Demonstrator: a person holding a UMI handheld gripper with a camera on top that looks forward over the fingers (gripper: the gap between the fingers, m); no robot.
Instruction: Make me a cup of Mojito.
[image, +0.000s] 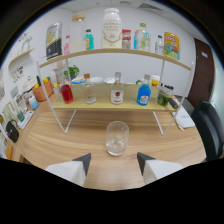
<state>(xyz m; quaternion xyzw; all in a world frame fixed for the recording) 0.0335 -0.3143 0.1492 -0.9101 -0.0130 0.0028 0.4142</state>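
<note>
A clear empty glass (117, 138) stands on the wooden table (60, 145), just ahead of my gripper (114, 162) and roughly centred between its fingers. The gripper is open, its dark-tipped fingers (84, 161) wide apart with nothing between them. Beyond the glass, on the lower shelf of a white wire rack (100, 104), stand a bottle of red liquid (66, 92), a clear bottle with an orange cap (89, 90), a clear bottle with a red label (117, 90) and a bottle of blue liquid (144, 92).
The rack's upper shelf (115, 51) holds a large white jar (112, 29), several bottles and packets. Small containers and a white shelf unit (20, 95) line the left wall. A dark chair (210, 125) stands to the right.
</note>
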